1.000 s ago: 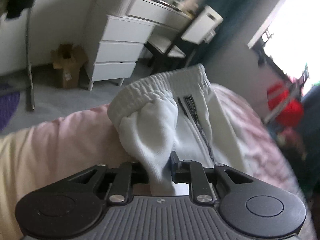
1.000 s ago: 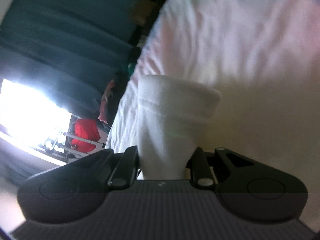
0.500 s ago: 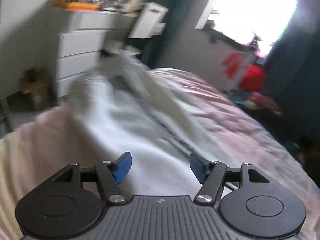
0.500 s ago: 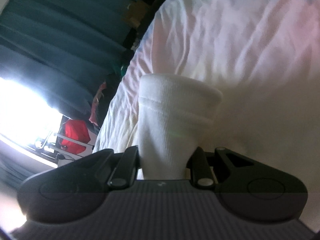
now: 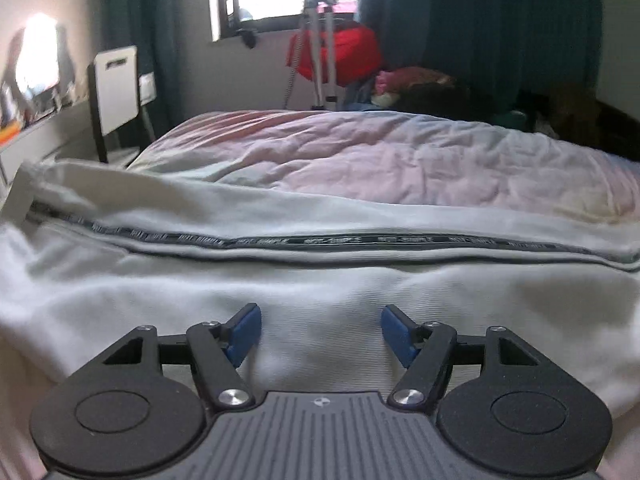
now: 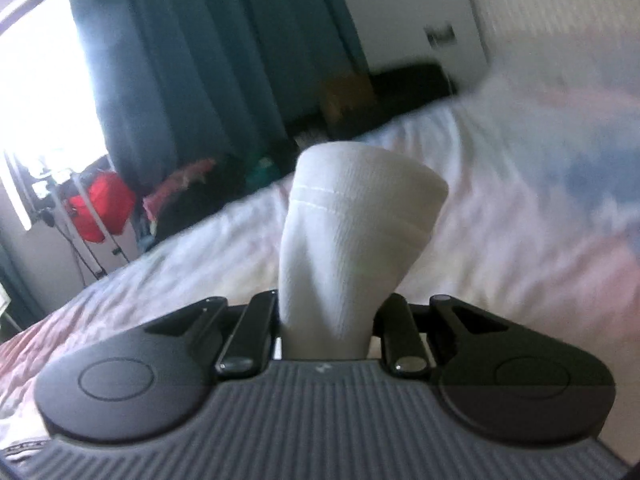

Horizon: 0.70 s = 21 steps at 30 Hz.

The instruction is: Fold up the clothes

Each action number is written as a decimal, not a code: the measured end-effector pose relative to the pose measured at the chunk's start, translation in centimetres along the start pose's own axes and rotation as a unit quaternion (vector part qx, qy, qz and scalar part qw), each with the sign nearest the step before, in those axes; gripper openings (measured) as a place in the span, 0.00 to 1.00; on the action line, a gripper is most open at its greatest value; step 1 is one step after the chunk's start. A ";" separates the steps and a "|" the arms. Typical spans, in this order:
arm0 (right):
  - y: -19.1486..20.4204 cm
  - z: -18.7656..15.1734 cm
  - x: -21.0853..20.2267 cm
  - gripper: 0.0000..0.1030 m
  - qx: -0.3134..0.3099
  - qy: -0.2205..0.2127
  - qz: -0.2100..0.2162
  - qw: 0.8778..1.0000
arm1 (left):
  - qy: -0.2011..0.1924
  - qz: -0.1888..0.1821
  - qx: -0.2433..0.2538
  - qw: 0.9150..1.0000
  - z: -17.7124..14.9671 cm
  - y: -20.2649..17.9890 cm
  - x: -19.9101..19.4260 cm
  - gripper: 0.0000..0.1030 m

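Pink bedspread (image 5: 400, 160) wide and rumpled beyond white trousers (image 5: 280, 280) laid flat across near edge. Left gripper (image 5: 320, 332) spread apart over trousers, holding nothing. Right gripper (image 6: 326, 320) clamped on white trouser cuff (image 6: 360, 220), raised above bed.

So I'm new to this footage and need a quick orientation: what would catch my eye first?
The white cuff bunched upright between the right gripper's shut fingers fills the middle of the right wrist view. In the left wrist view, white trousers with a dark lettered stripe lie across the pink bedcover, the open left gripper just above them. A red bag glows under the window.
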State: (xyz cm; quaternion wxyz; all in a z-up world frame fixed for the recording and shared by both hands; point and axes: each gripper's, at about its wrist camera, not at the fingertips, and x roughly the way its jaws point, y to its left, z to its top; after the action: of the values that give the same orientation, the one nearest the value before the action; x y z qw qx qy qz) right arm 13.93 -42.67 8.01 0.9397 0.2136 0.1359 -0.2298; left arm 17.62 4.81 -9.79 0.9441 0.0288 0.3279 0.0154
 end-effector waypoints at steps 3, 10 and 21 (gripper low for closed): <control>3.1 0.3 -2.3 0.18 -0.034 -0.051 0.018 0.998 | -0.013 -0.007 -0.004 1.000 0.4 0.1 -0.5 0.68; 12.7 -0.8 -7.1 0.18 -0.146 -0.141 0.097 0.974 | -0.056 -0.017 -0.019 0.998 2.4 0.8 -2.1 0.68; 24.5 -11.4 -9.2 0.18 -0.329 -0.108 0.186 0.919 | -0.077 -0.025 -0.127 0.989 4.4 6.7 -2.8 0.70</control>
State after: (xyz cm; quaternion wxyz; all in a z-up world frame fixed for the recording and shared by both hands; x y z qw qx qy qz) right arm 16.20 -14.29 9.65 0.9918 -0.1125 0.0591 -0.0143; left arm 18.13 11.20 -4.18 0.9627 -0.0982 0.2503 0.0309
